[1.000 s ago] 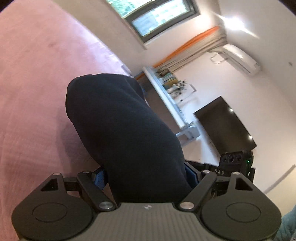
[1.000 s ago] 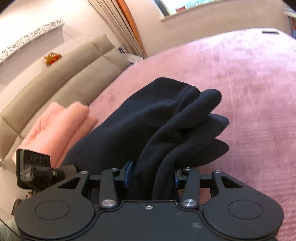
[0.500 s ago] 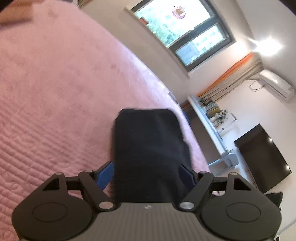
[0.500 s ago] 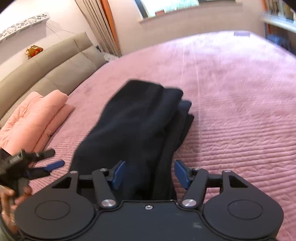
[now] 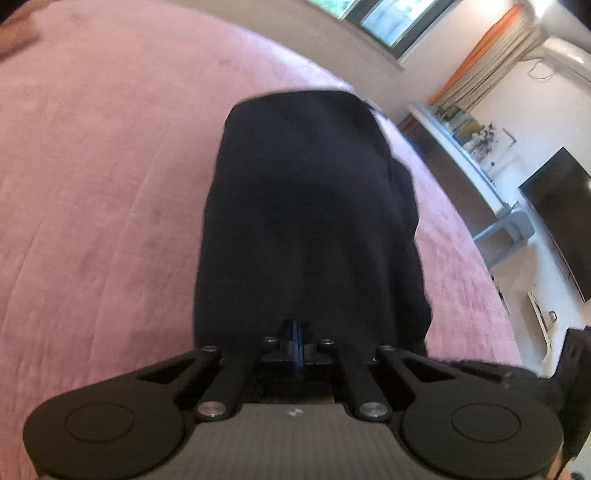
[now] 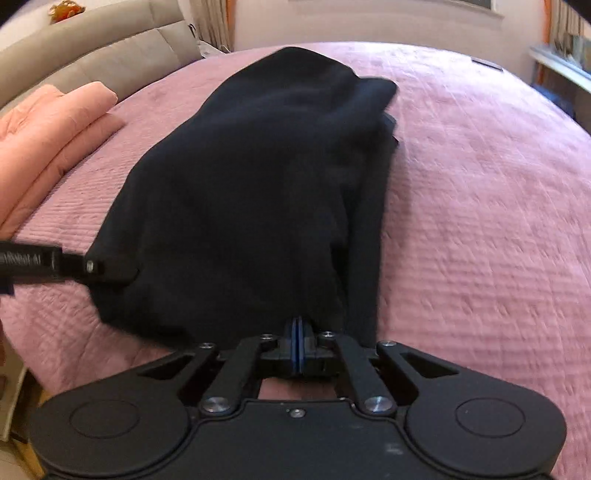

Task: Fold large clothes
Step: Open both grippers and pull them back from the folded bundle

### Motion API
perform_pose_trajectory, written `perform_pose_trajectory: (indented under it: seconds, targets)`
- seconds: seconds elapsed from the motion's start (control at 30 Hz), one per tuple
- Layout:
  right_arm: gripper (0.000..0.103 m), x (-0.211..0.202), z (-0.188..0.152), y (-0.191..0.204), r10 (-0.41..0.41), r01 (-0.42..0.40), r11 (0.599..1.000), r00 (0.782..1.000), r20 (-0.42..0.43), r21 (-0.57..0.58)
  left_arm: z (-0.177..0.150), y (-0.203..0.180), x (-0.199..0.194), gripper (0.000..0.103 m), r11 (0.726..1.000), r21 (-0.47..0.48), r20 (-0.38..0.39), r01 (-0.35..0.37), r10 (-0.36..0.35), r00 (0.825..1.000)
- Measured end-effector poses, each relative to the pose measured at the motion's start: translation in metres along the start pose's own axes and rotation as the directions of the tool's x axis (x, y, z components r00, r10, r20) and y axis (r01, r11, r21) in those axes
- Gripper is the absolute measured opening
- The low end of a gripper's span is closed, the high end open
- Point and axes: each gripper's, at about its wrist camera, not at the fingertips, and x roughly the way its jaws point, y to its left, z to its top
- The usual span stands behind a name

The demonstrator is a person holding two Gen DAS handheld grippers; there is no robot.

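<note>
A dark navy garment (image 5: 306, 206) lies folded in a long bundle on the pink bedspread (image 5: 92, 192). My left gripper (image 5: 297, 341) has its blue pads pressed together at the garment's near edge; whether cloth is pinched between them is hidden. In the right wrist view the same garment (image 6: 258, 177) stretches away from my right gripper (image 6: 297, 345), whose pads are also pressed together at the near edge. The left gripper's fingers (image 6: 96, 271) show at the left, touching the garment's left side.
A folded salmon-pink blanket (image 6: 48, 125) lies at the bed's left, by a beige headboard (image 6: 92, 62). A shelf (image 5: 458, 147), a TV (image 5: 561, 214) and a window (image 5: 391, 22) are beyond the bed's right edge. Pink bedspread (image 6: 480, 221) extends right of the garment.
Both grippers were open around the garment half a second ago; now both have closed at its near edge. The garment has been lowered from a hanging bundle onto the bed.
</note>
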Motion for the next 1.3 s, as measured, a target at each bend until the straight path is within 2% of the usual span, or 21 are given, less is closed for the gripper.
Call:
perform_pose_trajectory:
  seconds: [0.03,0.07,0.13,0.17,0.23,0.27,0.33,0.37,0.47,0.57,0.63,0.73,0.83,0.9,1.0,1.07,1.2,1.3]
  targets:
    - [0.005,-0.006,0.001,-0.001,0.008,-0.008,1.0,1.0,-0.007,0.013,-0.005,0.0,-0.003,0.003,1.0,-0.001,-0.028,-0.002,0.002,1.0]
    - [0.01,-0.015,0.001,-0.003,0.017,-0.017,0.999,1.0,-0.006,0.028,-0.007,-0.002,-0.007,0.004,1.0,0.004,-0.043,-0.012,0.013,0.999]
    - [0.03,-0.039,0.003,-0.001,0.022,-0.023,0.998,1.0,0.02,0.051,-0.011,-0.015,-0.02,0.016,0.997,0.05,-0.044,-0.054,0.056,0.997]
    - [0.035,-0.054,0.004,0.002,0.015,-0.018,0.999,0.999,0.043,0.052,-0.013,-0.023,-0.03,0.025,0.994,0.081,-0.026,-0.072,0.075,0.997]
    - [0.053,-0.084,0.01,0.011,-0.006,0.002,0.999,0.995,0.098,0.046,-0.016,-0.042,-0.058,0.032,0.987,0.125,0.021,-0.102,0.1,0.995]
    - [0.056,-0.103,0.013,0.016,-0.012,0.006,0.999,0.991,0.134,0.042,-0.016,-0.052,-0.072,0.035,0.985,0.135,0.039,-0.112,0.108,0.993]
    - [0.073,-0.137,0.018,0.028,-0.037,0.03,0.999,0.98,0.196,0.04,-0.013,-0.077,-0.1,0.034,0.977,0.168,0.076,-0.133,0.122,0.99]
    - [0.076,-0.154,0.021,0.036,-0.056,0.048,0.998,0.971,0.233,0.041,-0.011,-0.088,-0.113,0.034,0.973,0.188,0.092,-0.135,0.12,0.989]
    - [0.078,-0.196,0.027,0.05,-0.109,0.094,0.994,0.943,0.316,0.063,-0.008,-0.122,-0.156,0.037,0.948,0.247,0.182,-0.201,0.158,0.97]
    - [0.079,-0.228,0.03,0.064,-0.168,0.144,0.985,0.92,0.353,0.094,-0.013,-0.154,-0.199,0.059,0.917,0.284,0.298,-0.28,0.193,0.935]
    - [0.08,-0.241,0.032,0.071,-0.186,0.159,0.982,0.918,0.351,0.106,-0.02,-0.172,-0.222,0.059,0.904,0.304,0.343,-0.302,0.192,0.92]
    - [0.081,-0.255,0.03,0.079,-0.198,0.169,0.979,0.912,0.359,0.11,-0.029,-0.192,-0.249,0.06,0.896,0.301,0.388,-0.326,0.197,0.9]
    - [0.082,-0.265,0.028,0.084,-0.204,0.174,0.978,0.907,0.367,0.112,-0.036,-0.201,-0.266,0.075,0.896,0.273,0.428,-0.35,0.212,0.878]
    - [0.082,-0.269,0.027,0.089,-0.207,0.178,0.978,0.904,0.374,0.11,-0.038,-0.204,-0.272,0.078,0.899,0.258,0.445,-0.355,0.215,0.869]
    - [0.083,-0.271,0.025,0.093,-0.203,0.177,0.979,0.9,0.386,0.102,-0.037,-0.208,-0.271,0.082,0.906,0.258,0.431,-0.335,0.202,0.879]
    - [0.085,-0.264,0.021,0.095,-0.22,0.2,0.975,0.902,0.372,0.094,-0.038,-0.203,-0.261,0.085,0.907,0.242,0.416,-0.345,0.225,0.881]
    - [0.085,-0.238,0.018,0.095,-0.215,0.2,0.976,0.929,0.302,0.081,-0.042,-0.189,-0.241,0.086,0.917,0.211,0.366,-0.337,0.246,0.898]
    - [0.085,-0.229,0.015,0.095,-0.215,0.2,0.977,0.936,0.278,0.079,-0.042,-0.18,-0.229,0.087,0.917,0.198,0.336,-0.347,0.269,0.903]
